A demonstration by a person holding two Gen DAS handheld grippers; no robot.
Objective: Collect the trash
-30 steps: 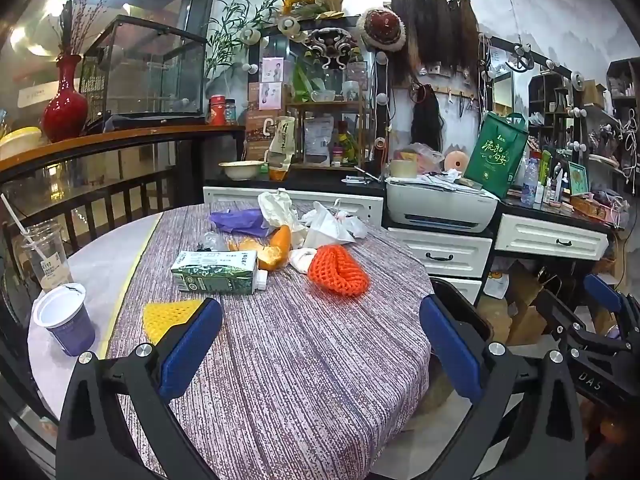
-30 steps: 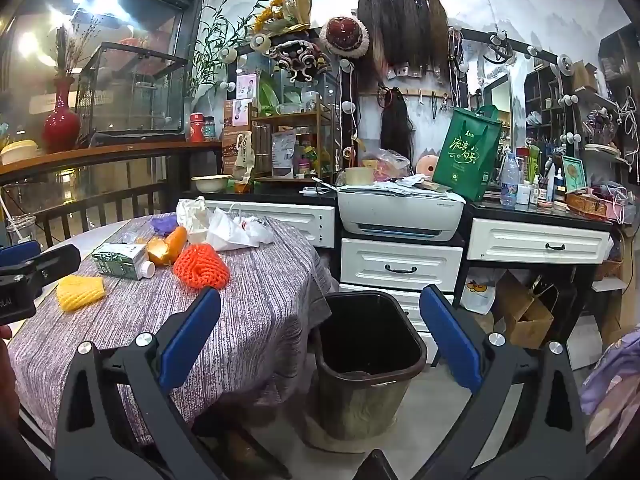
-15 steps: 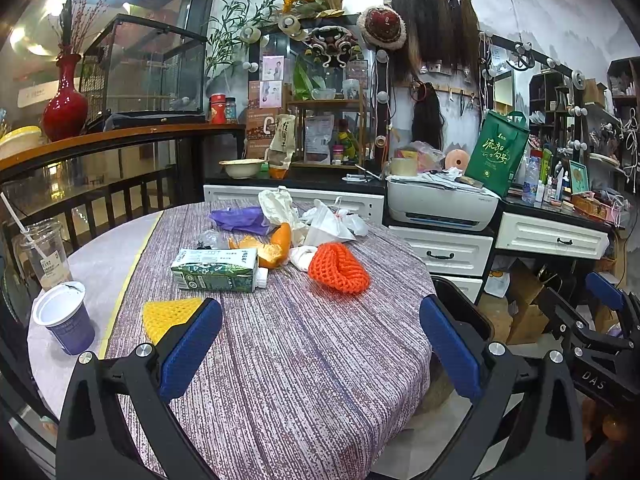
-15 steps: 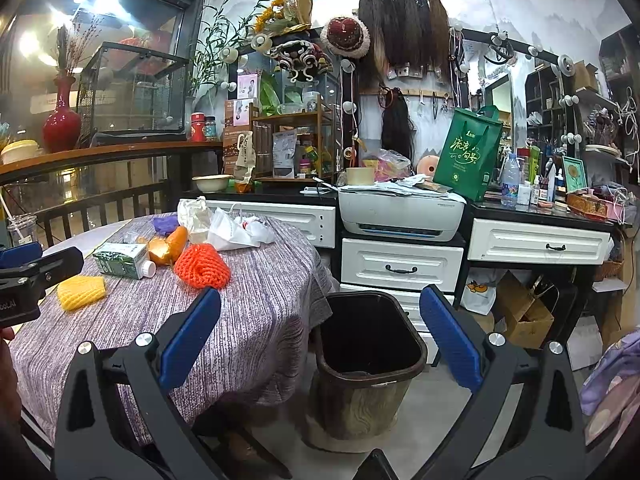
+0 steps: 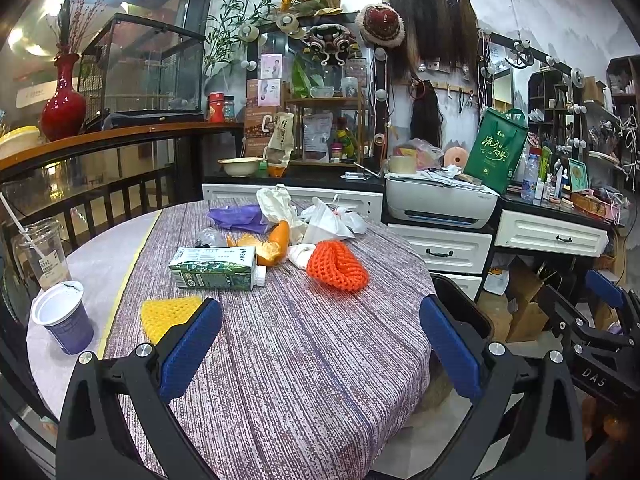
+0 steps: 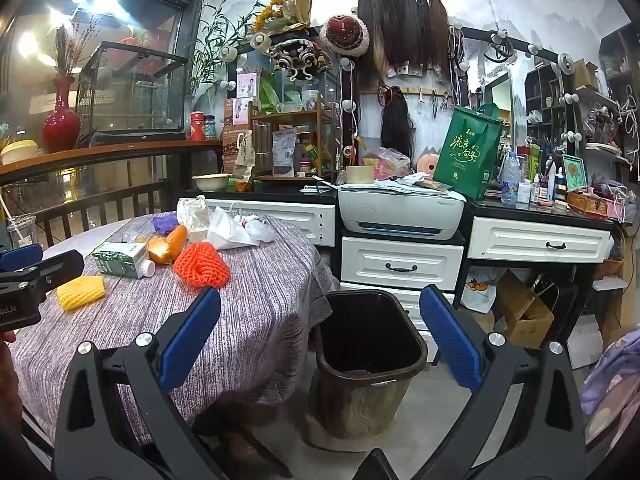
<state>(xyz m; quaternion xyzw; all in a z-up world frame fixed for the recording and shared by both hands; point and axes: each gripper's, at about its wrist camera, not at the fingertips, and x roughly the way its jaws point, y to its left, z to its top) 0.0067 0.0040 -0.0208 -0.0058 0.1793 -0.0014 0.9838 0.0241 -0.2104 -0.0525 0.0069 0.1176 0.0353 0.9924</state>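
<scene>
Left wrist view: my left gripper (image 5: 320,344) stands wide, fingers (image 5: 188,348) empty, over the striped tablecloth (image 5: 288,360). A yellow foam net (image 5: 168,314) lies just beside my left finger. Ahead between the fingers: green carton (image 5: 214,268), orange foam net (image 5: 336,266), orange peel (image 5: 268,246), white bags (image 5: 328,222) and a purple bag (image 5: 238,218) beyond. A paper cup (image 5: 62,316) stands well outside my left finger. Right wrist view: my right gripper (image 6: 320,344) stands equally wide and empty, the dark trash bin (image 6: 368,356) on the floor between its fingers, beside the table.
</scene>
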